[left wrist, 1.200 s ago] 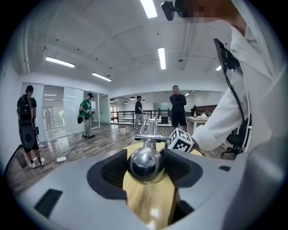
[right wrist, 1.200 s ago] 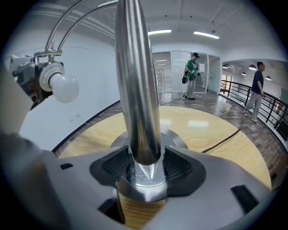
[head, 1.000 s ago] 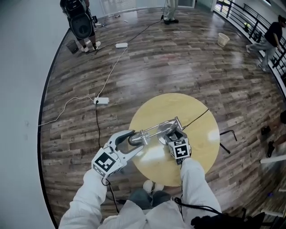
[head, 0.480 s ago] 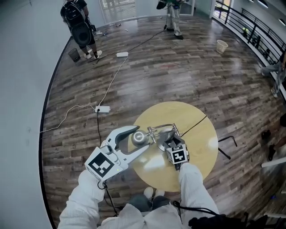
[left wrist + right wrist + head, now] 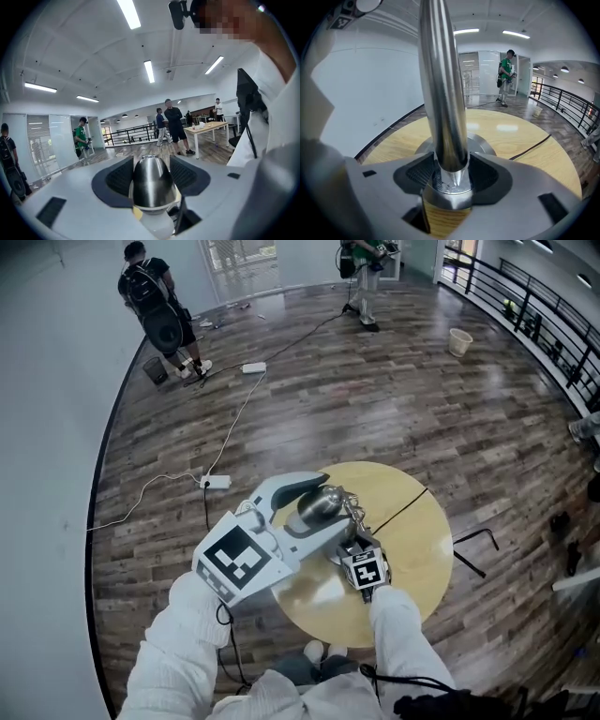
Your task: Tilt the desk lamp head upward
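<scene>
No readable text, brand, number or sign in any view. Only printed marks: black-and-white square code patterns on left cube (image 5: 234, 561) and right cube (image 5: 367, 570), no letters or digits. Lamp head (image 5: 151, 183) shows plain metal, nothing legible. Clothing of distant people too small to tell.

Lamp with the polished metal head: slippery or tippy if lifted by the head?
Probably slippery: the head is smooth, tapered polished metal between the left gripper's pads. Likely apt to tip: small round base, long stem, which the right gripper clamps.
</scene>
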Demonstrator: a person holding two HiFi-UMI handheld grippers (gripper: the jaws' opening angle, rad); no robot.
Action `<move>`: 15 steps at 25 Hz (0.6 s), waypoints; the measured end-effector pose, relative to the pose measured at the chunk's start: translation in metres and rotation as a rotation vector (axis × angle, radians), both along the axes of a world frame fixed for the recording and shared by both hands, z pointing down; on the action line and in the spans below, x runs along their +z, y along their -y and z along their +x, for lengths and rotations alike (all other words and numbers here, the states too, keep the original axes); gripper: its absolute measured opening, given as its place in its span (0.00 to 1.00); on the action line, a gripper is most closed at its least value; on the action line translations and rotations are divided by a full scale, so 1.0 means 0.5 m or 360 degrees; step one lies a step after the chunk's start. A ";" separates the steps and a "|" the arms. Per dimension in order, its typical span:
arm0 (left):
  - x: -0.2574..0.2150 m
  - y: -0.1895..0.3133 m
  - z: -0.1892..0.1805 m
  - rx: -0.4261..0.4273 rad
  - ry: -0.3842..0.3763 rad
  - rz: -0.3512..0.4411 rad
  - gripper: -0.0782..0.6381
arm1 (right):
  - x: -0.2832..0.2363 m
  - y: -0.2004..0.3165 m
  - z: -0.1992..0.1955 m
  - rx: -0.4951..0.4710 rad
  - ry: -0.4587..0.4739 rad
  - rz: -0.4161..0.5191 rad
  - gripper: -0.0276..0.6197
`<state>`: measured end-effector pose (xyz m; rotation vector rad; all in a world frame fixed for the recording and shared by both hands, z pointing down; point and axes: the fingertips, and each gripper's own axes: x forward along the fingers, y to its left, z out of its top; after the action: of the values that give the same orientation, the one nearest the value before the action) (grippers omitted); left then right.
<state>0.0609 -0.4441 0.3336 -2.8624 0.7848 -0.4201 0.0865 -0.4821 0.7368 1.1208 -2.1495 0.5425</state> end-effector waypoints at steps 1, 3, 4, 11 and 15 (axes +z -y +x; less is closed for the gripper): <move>-0.002 -0.001 0.001 0.0009 0.0000 0.0007 0.45 | 0.001 -0.006 -0.009 -0.0001 -0.0001 0.0003 0.42; -0.005 -0.002 0.003 0.0026 0.0005 0.0005 0.45 | 0.004 -0.016 -0.023 -0.0002 -0.0005 0.0011 0.41; -0.005 -0.003 0.005 0.0031 0.0010 0.0001 0.45 | 0.005 -0.019 -0.029 -0.0001 -0.0005 0.0016 0.41; -0.005 -0.001 0.006 0.0011 -0.0016 -0.0016 0.45 | 0.013 -0.025 -0.037 -0.0006 -0.0008 0.0019 0.41; -0.015 0.005 0.009 -0.0042 -0.0085 0.0008 0.45 | 0.007 -0.018 -0.028 -0.0004 0.0005 0.0003 0.41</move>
<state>0.0654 -0.4468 0.3262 -2.8724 0.8324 -0.3460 0.0723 -0.4730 0.7404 1.1188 -2.1542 0.5413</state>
